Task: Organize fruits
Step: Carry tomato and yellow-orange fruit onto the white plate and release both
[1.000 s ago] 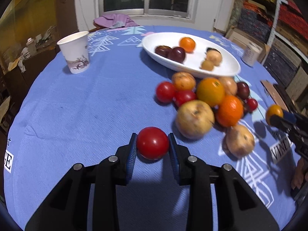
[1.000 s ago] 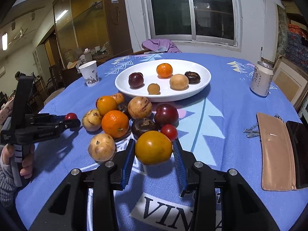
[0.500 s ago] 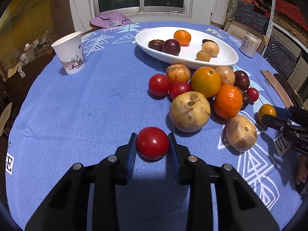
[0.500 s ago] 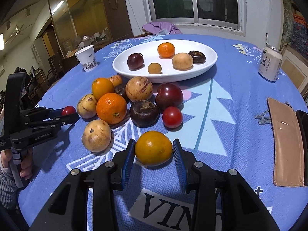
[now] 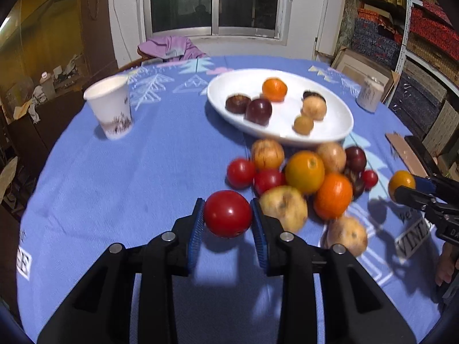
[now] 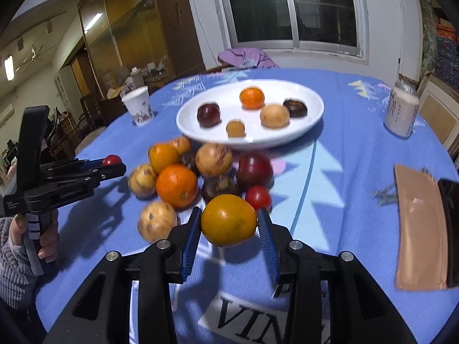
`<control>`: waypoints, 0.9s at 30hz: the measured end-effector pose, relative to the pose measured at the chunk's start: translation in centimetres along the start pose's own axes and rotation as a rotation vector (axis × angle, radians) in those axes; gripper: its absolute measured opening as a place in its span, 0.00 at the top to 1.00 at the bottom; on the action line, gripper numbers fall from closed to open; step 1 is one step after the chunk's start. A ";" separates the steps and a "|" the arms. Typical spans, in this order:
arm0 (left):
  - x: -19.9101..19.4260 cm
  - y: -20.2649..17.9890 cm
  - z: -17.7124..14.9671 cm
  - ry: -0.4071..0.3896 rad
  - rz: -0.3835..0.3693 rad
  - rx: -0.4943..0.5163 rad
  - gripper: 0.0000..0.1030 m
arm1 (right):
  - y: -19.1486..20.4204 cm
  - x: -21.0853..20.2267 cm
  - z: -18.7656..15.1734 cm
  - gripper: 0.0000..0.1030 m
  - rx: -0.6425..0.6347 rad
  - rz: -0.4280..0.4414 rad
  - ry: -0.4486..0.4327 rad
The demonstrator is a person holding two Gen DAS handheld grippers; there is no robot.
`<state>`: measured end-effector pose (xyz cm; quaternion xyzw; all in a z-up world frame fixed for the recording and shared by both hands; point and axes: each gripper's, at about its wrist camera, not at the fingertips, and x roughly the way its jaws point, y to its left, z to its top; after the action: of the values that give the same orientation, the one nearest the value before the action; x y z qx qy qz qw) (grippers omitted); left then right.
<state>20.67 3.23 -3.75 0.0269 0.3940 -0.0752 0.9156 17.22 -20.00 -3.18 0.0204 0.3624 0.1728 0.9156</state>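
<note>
My left gripper [image 5: 228,215] is shut on a red tomato [image 5: 228,213] and holds it above the blue tablecloth, near the left of the fruit pile [image 5: 304,180]. My right gripper [image 6: 228,222] is shut on an orange [image 6: 228,220] and holds it above the cloth in front of the pile [image 6: 200,172]. The white oval plate [image 5: 330,132] behind the pile holds several fruits; it also shows in the right wrist view [image 6: 309,126]. Each gripper shows in the other's view: right [image 5: 407,190], left [image 6: 112,164].
A paper cup [image 5: 110,110] stands at the left of the table. A white can [image 6: 401,113] stands at the right. A brown wallet [image 6: 420,229] and a dark phone lie at the right edge. A purple cloth [image 5: 169,47] lies at the far edge.
Both grippers have lifted their fruit off the cloth and moved forward toward the pile and plate. The views are blurred by motion.
</note>
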 end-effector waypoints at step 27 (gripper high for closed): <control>18.7 -0.9 18.7 0.120 -0.018 -0.029 0.59 | -8.1 19.2 17.0 0.55 0.103 -0.141 0.145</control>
<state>46.67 -1.90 -4.43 0.0145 0.4492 -0.0762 0.8901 44.07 -19.72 -4.62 0.0292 0.4367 0.0902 0.8946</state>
